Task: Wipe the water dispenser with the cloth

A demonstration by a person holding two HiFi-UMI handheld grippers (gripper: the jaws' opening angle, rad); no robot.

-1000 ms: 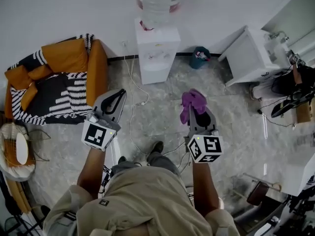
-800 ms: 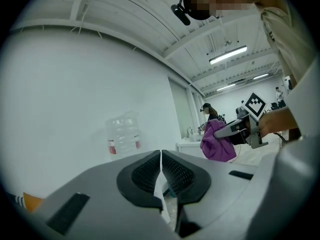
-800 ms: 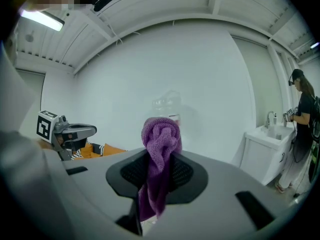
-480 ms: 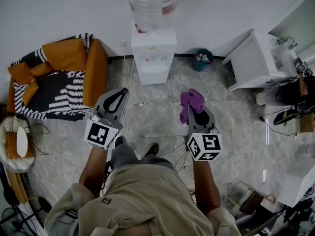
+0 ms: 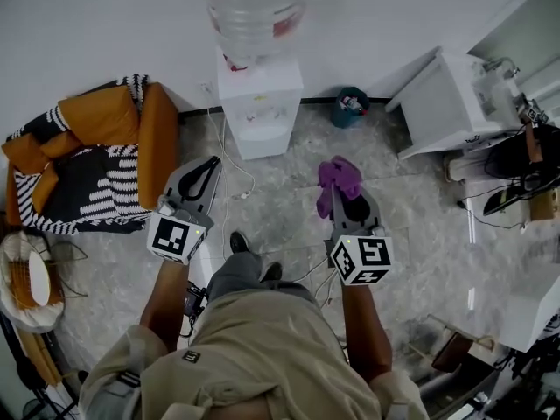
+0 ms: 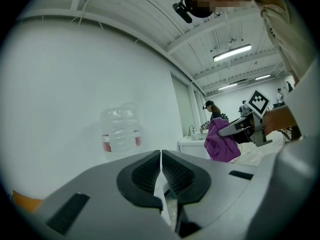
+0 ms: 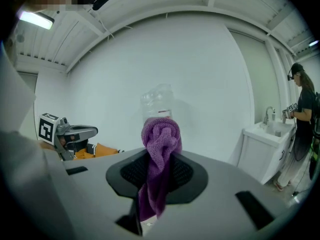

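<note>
The water dispenser [image 5: 260, 112] is standing on the marbled floor [image 5: 280, 195] against the white wall, ahead of the person and well apart from both tools. It is showing as a white, boxy cabinet with a recessed tap panel on its front face. A large clear bottle [image 5: 252, 16] with a red label band is sitting upside down on top. A thin white cable [image 5: 229, 169] is trailing across the floor from its left side.

The right hand-held gripper [image 5: 348, 201] is pinching the cloth [image 7: 161, 136] between its jaws. The cloth is a purple knitted piece, bunching into a rounded wad above the pads and hanging down in a narrow fold below them. In the right gripper view the bottle is lining up directly behind the wad.

The left hand-held gripper [image 5: 208, 166] is holding nothing, its jaws pressing together with only a hairline seam between the ribbed pads. It is pointing toward the left side of the dispenser.

An orange armchair [image 5: 131, 138] with a black-and-white striped throw is sitting left of the dispenser. A small teal bin [image 5: 350, 105] is standing by the wall on its right, and a white sink unit [image 5: 442, 103] is standing further right.
</note>
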